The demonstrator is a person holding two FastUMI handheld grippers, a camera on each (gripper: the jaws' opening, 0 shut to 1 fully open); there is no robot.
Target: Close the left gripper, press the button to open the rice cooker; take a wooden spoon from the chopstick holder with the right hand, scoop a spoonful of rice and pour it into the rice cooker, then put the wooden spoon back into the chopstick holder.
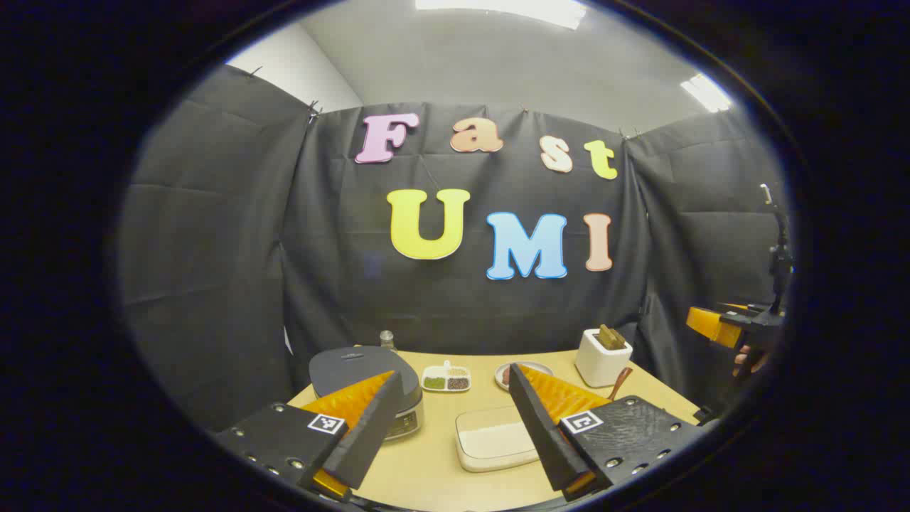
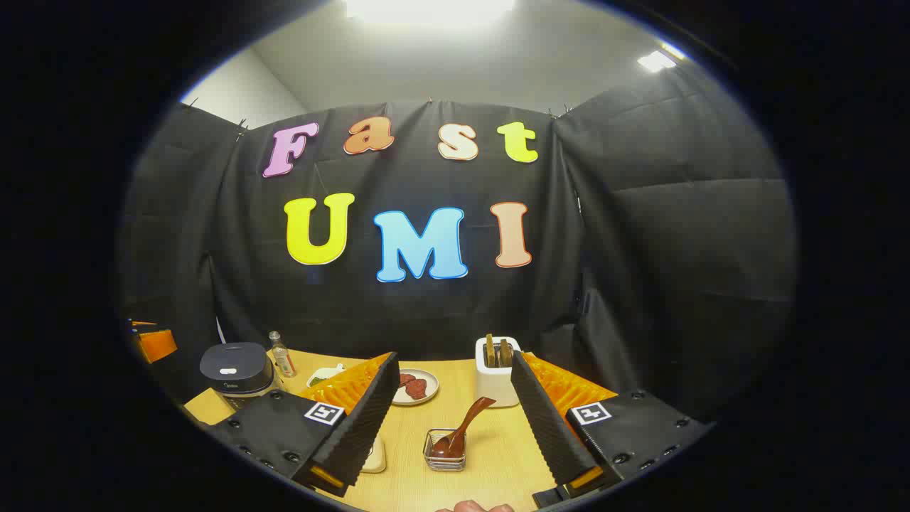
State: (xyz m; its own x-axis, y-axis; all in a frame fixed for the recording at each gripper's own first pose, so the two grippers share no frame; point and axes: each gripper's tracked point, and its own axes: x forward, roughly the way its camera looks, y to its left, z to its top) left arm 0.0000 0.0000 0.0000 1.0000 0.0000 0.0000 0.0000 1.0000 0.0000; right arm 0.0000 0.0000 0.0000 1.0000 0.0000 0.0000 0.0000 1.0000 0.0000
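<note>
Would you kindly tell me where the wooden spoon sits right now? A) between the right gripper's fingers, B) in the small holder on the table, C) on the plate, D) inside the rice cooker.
B: in the right gripper view, the spoon stands with its bowl down in the small holder, and the open right gripper is not touching it.

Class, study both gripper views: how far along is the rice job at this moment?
Nothing looks done yet. The rice cooker has its lid down, and the left gripper is open, not yet closed for the button. The wooden spoon sits in its chopstick holder, with the open right gripper facing it, holding nothing. The tray of rice lies untouched. Pressing, scooping, pouring and returning the spoon all remain.
</note>
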